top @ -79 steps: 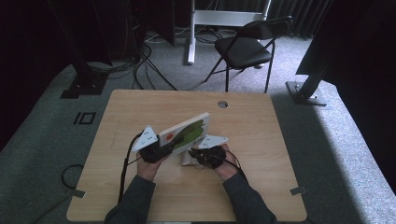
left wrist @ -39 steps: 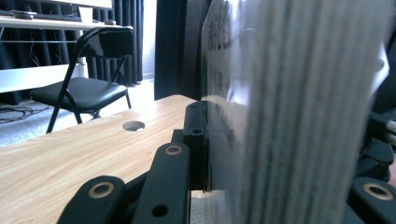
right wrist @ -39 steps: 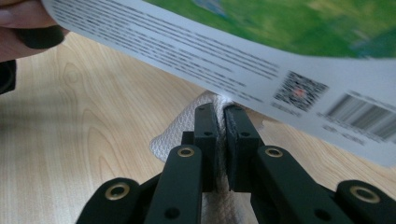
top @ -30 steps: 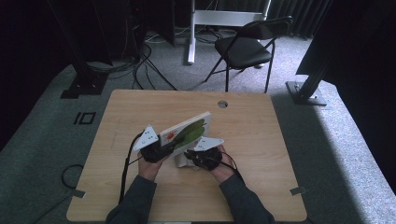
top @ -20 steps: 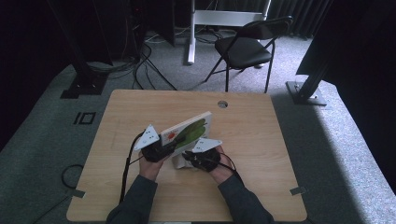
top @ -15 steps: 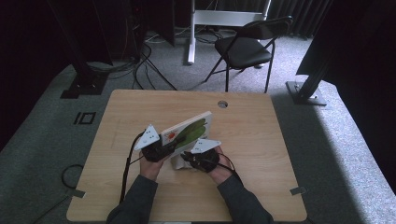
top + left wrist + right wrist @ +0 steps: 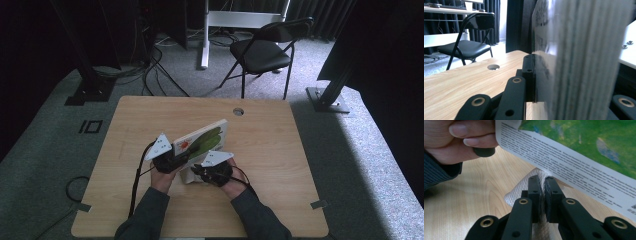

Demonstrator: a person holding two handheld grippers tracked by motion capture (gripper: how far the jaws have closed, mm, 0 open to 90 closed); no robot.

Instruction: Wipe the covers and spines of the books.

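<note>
Right now the right gripper has its black jaws pressed together on a fold of white textured cloth, pinching it just under the lower edge of the book; in the high view the right gripper sits low on the bench beside the person's right hand, cloth partly hidden there. Left gripper is clamped on the thick hardcover book with the green picture cover: in the left gripper view one black jaw lies flat against the cover with printed text and the page block runs between the jaws, other jaw mostly hidden behind the pages. Book is held up off the bench, tilted, spine end toward the left gripper, far end rising toward the middle of the bench. In the right gripper view the book's white printed flap and green cover hang over the cloth, and fingers of the left hand in a dark sleeve grip a black handle at upper left. Light wooden bench has a round cable hole near its far edge; a black folding chair stands on grey carpet beyond it.
</note>
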